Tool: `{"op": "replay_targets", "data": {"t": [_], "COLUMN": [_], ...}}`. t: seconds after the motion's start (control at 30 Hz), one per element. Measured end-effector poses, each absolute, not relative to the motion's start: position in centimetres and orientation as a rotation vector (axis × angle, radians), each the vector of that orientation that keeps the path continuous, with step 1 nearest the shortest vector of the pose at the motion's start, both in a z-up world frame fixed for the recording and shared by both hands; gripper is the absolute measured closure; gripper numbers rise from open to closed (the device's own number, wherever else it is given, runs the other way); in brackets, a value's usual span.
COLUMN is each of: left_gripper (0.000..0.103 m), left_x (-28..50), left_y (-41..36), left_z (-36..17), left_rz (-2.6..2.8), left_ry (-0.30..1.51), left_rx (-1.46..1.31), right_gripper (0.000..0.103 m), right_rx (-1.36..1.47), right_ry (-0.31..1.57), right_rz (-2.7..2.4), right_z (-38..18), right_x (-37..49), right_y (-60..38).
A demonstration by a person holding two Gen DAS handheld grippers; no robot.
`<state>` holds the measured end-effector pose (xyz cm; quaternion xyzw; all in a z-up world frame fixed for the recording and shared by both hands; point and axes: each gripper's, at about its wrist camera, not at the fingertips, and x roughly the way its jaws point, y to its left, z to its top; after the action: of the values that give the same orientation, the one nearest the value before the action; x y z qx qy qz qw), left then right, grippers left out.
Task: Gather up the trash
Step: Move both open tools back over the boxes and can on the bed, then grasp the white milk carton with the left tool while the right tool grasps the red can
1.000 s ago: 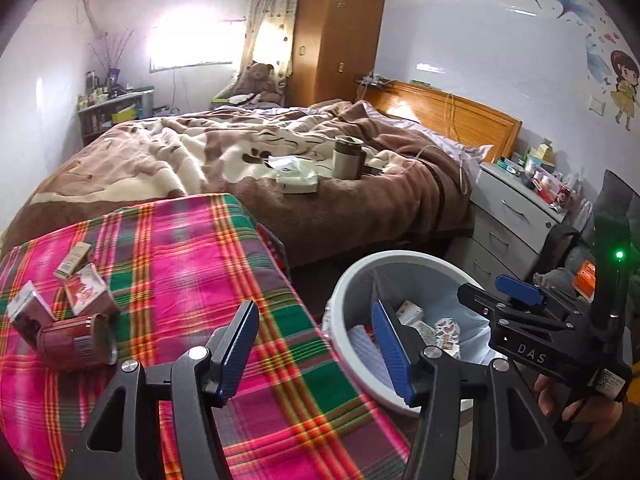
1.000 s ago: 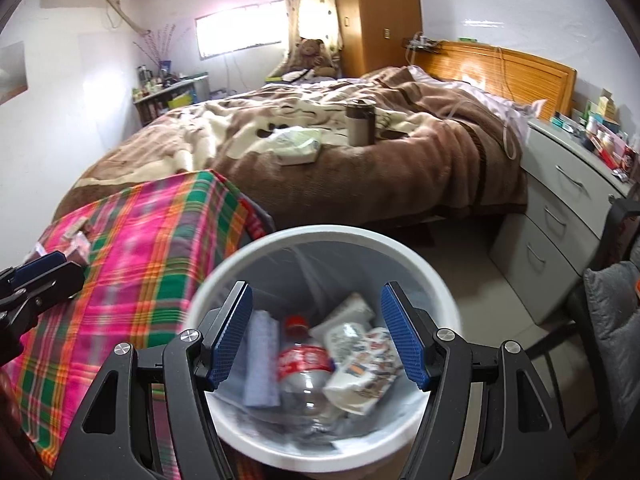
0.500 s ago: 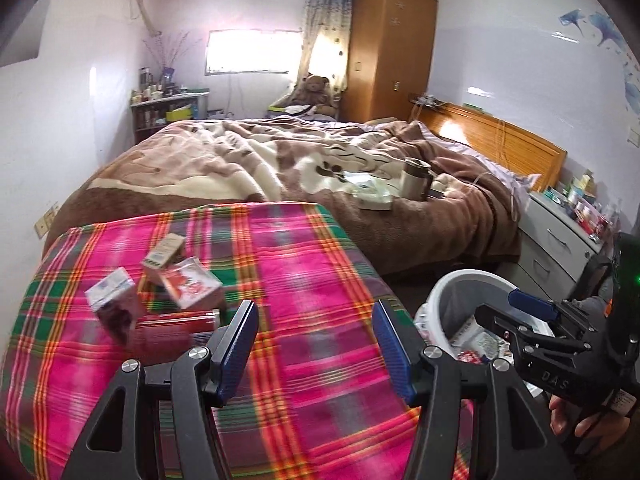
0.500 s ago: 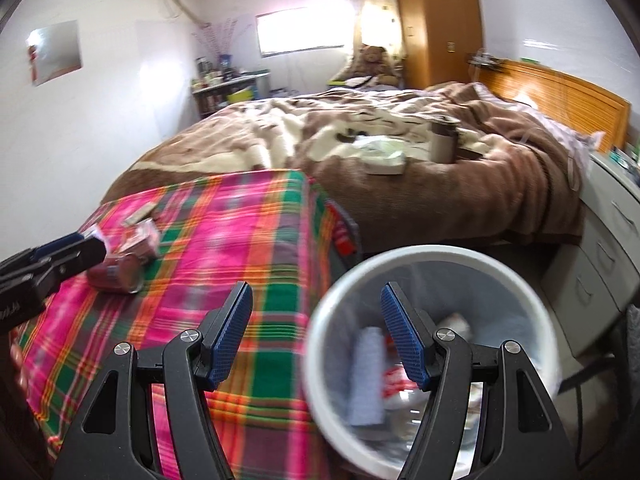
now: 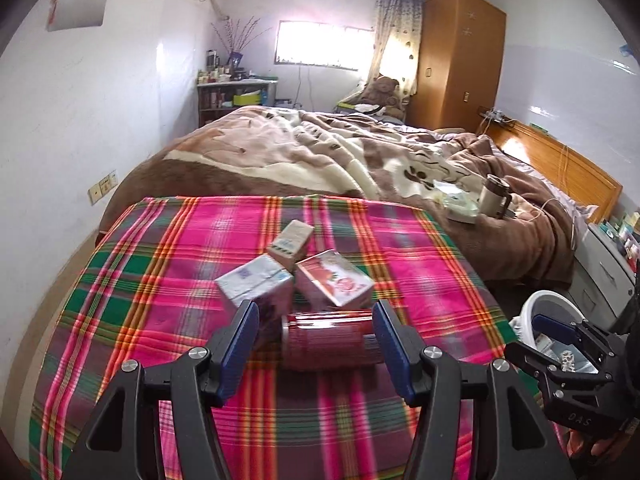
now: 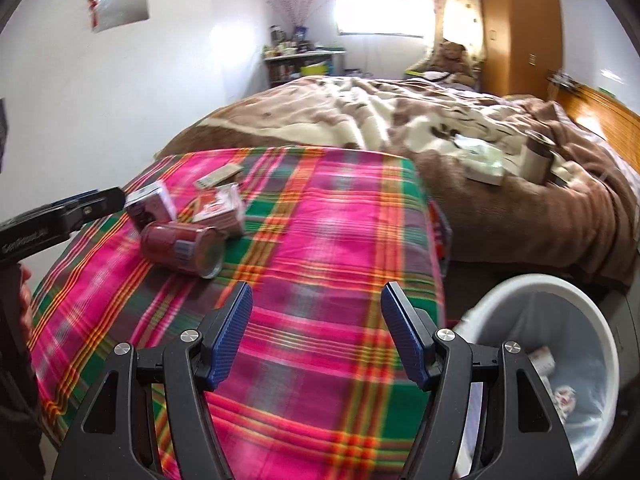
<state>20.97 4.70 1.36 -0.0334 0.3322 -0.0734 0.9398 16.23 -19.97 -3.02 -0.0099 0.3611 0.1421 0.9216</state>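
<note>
The left gripper [image 5: 316, 340] hangs over the plaid-covered surface [image 5: 160, 288] with its fingers spread and nothing between the pads, lined up on the red can [image 5: 332, 340] lying on its side just ahead. Behind the can sit three small cartons — a white-and-purple one [image 5: 256, 284], a red-and-white one [image 5: 334, 282] and a brown one [image 5: 291, 243] — all crowded together, some touching. The right gripper [image 6: 316, 336] is also spread and empty, over bare cloth nearer the white bin [image 6: 560, 292], which stands on the floor just beside the surface with rubbish already in it.

To take the can cleanly, I'd bring the left fingers down one at each end, or turn the wrist to pinch across its round body. The carton to its left sits close, so that finger wants to slip between the two without nudging. A firm, centred squeeze should stop the can rolling away — then it's a short carry to the bin.
</note>
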Motion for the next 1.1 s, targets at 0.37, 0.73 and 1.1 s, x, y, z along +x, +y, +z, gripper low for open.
{"op": "replay_targets", "data": {"t": [0.37,0.73,1.1], "left_gripper": [0.044,0.044,0.056], "left_x": [25.0,29.1,28.6], "left_y": [8.6,9.3,11.1], "left_z": [-0.8,-3.3,-3.0], "left_rz": [-0.141,-0.204,-0.163], "left_ry": [0.746,0.805,0.789], "left_rx": [-0.086,-0.079,-0.097], "right_gripper": [0.035,0.035,0.035], "right_rx": [-0.103,-0.131,-0.172], "right_ry": [0.753,0.767,0.751], "right_rz": [0.431,0.496,0.527], "right_z": [-3.3,-3.8,-2.9], "right_x": [18.5,19.7,19.9], "right_y": [-14.4,-11.8,-9.9]}}
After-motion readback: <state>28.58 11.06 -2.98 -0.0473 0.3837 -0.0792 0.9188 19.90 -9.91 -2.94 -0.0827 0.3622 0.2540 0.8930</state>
